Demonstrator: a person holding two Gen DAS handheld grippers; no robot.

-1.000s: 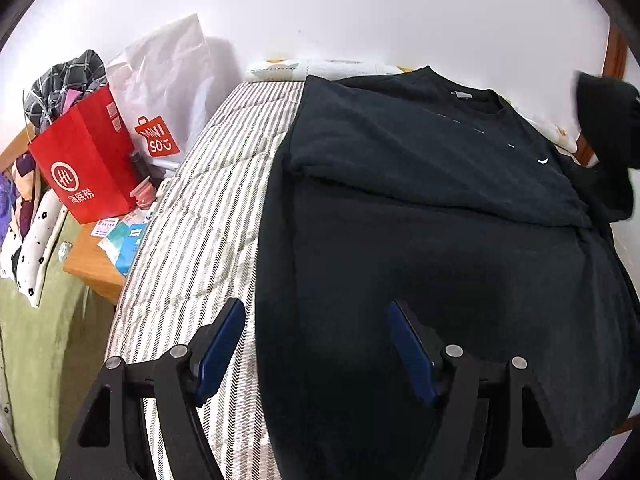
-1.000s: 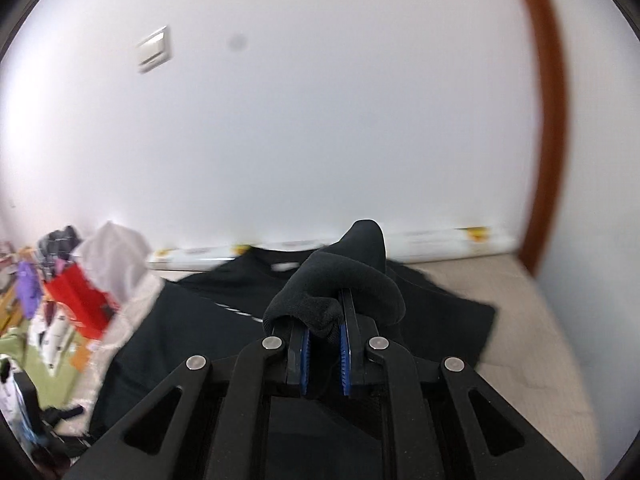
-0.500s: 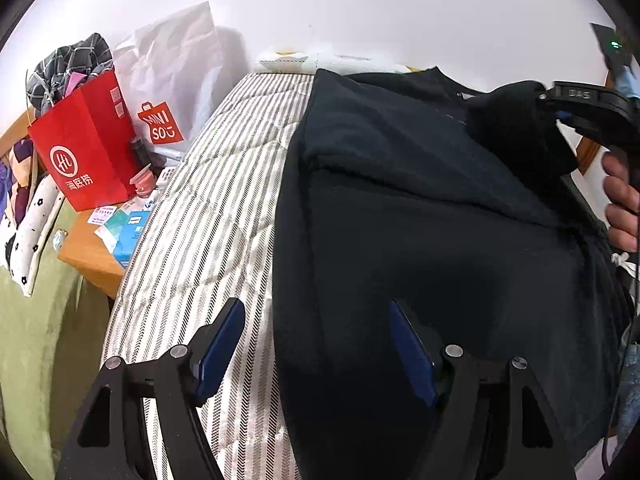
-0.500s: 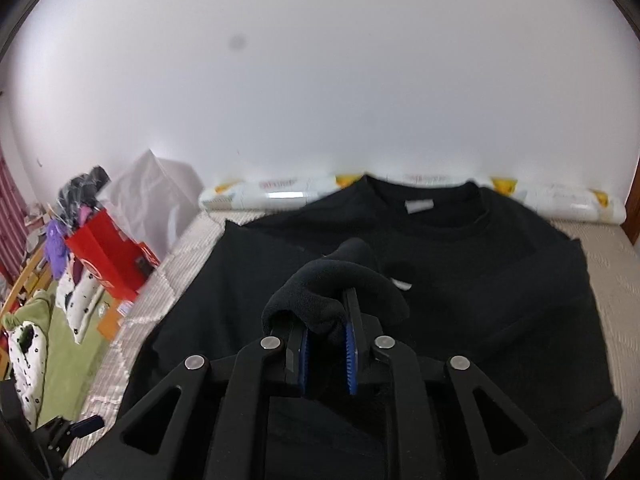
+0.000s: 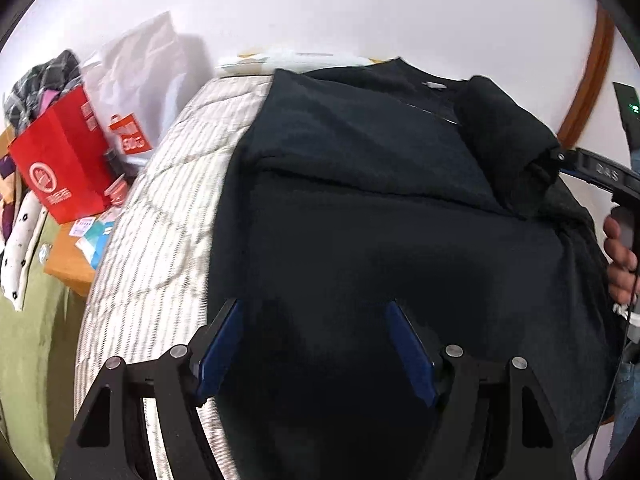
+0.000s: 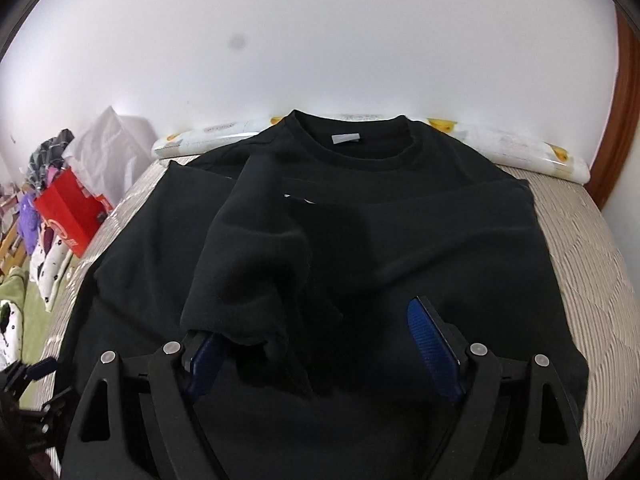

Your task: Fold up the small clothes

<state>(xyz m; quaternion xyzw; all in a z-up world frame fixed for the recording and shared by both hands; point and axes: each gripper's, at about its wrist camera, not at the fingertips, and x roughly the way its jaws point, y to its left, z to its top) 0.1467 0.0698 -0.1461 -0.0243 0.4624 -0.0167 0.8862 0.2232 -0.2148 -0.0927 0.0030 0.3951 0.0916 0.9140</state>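
A black sweatshirt (image 6: 420, 232) lies flat on the bed with its collar toward the wall. Its sleeve (image 6: 256, 248) is folded in across the chest. The cuff end drapes over the left finger of my right gripper (image 6: 312, 320). That gripper's jaws are opening and stand wide apart. The cuff lies loose between them and no pad presses on it. In the left wrist view my left gripper (image 5: 314, 306) hangs open over the sweatshirt (image 5: 360, 240) near its left edge, gripping nothing. The folded sleeve (image 5: 504, 148) shows at the upper right there.
The striped mattress (image 5: 160, 240) lies bare to the left of the garment. A red paper bag (image 5: 60, 168), a white bag (image 5: 136, 80) and a clothes pile stand beside the bed. A long pillow (image 6: 520, 152) lines the wall. A person's hand (image 5: 620, 256) is at the right edge.
My right gripper came down over the sweatshirt with the sleeve cuff pinched, then its jaws spread and the sleeve dropped across the chest. My left gripper stayed open and shifted only slightly.
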